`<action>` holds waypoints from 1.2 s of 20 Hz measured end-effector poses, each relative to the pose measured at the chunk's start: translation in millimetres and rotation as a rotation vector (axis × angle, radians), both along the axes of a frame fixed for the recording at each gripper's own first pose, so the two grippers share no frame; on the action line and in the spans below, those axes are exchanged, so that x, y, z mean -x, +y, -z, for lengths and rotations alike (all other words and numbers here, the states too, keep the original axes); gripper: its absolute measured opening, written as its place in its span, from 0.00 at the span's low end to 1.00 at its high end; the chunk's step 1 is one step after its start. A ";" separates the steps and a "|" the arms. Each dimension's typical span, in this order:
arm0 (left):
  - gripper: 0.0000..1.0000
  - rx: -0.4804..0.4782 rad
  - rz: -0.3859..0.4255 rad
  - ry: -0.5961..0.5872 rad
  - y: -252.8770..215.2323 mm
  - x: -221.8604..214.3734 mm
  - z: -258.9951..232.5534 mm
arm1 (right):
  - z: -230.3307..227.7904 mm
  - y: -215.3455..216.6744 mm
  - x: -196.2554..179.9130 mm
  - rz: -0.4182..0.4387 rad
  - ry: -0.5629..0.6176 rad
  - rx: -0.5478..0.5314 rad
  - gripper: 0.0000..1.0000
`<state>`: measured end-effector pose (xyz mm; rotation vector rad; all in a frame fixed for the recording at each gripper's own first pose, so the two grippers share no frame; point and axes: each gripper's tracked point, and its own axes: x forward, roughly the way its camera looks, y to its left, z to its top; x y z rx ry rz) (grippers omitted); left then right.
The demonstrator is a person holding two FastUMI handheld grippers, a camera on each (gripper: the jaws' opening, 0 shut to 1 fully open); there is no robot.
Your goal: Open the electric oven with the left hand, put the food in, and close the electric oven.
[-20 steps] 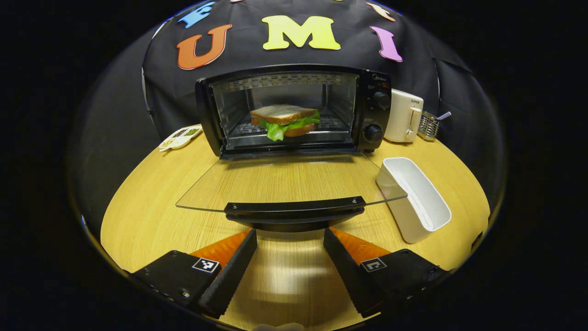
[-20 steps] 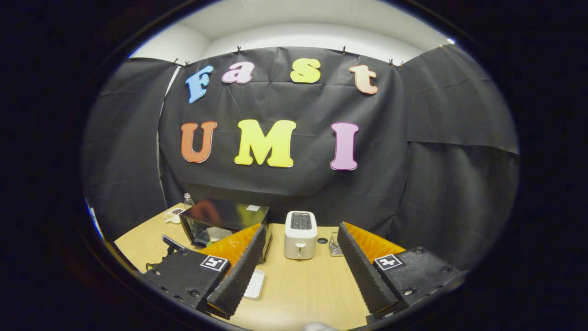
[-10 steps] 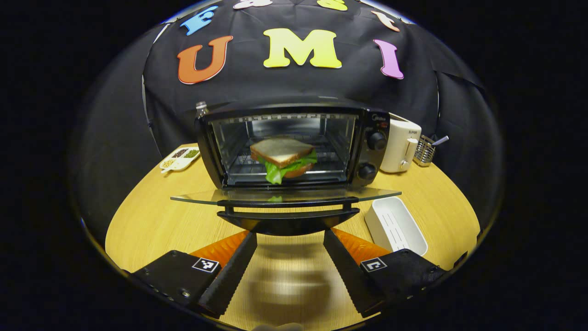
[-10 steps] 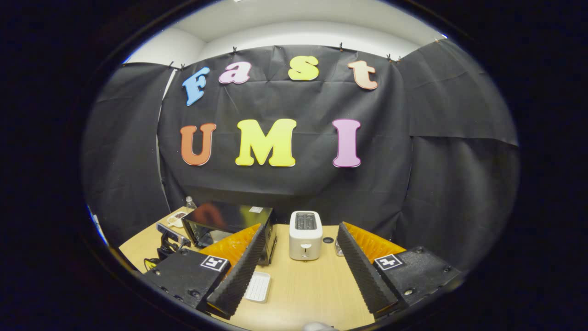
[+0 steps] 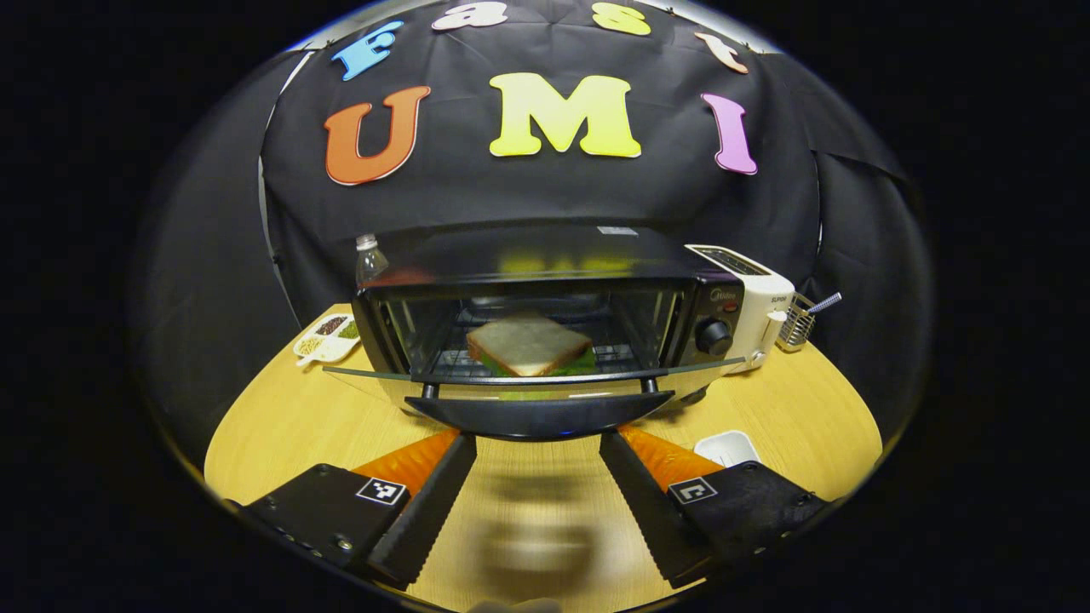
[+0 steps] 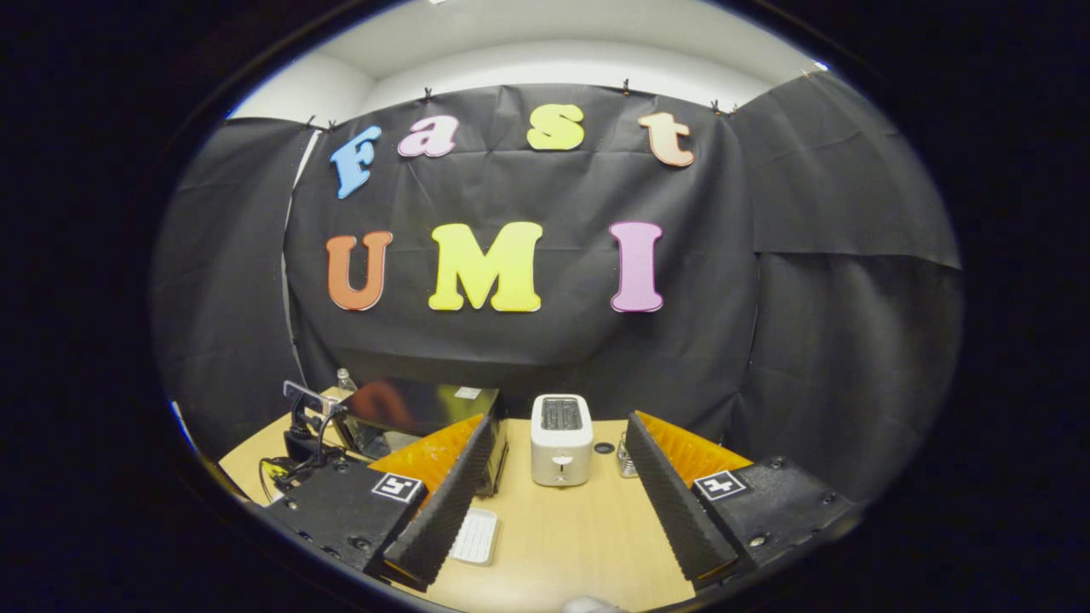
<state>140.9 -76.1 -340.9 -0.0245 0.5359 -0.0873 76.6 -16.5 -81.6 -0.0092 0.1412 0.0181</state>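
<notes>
The closing step is in hand: at centre frame in the left gripper view the sandwich (image 5: 528, 345) lies on the rack inside the electric oven (image 5: 545, 311), whose glass door (image 5: 536, 379) is part-raised. The left gripper (image 5: 535, 498), lower centre with jaws wide and gripping nothing, sits just under the door handle (image 5: 538, 413), and I judge the next move is pushing it up and forward until it shuts. In the right gripper view the right gripper (image 6: 553, 519) hangs at lower centre above the bench (image 6: 570, 536), jaws wide and empty.

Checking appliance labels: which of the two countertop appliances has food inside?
The black electric oven, with a sandwich on its rack; the white toaster beside it looks empty.
</notes>
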 end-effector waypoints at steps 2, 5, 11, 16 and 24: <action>0.96 0.007 -0.005 -0.010 -1.3 -7.4 -5.9 | -0.5 -1.2 -1.6 0.005 -0.005 0.000 1.00; 0.96 0.014 -0.004 -0.031 -4.0 -14.1 -12.5 | 0.1 1.0 -3.7 0.004 0.000 -0.010 0.91; 0.96 0.009 -0.003 -0.037 -4.4 -8.3 -18.1 | -3.6 5.0 -5.3 -0.008 -0.009 0.002 1.00; 0.96 0.018 -0.029 -0.064 3.4 9.8 -43.6 | -12.0 15.5 -2.1 -0.031 -0.022 -0.003 1.00; 0.96 0.065 -0.084 -0.293 36.4 65.6 -185.8 | -42.8 41.5 17.4 -0.075 -0.086 -0.024 1.00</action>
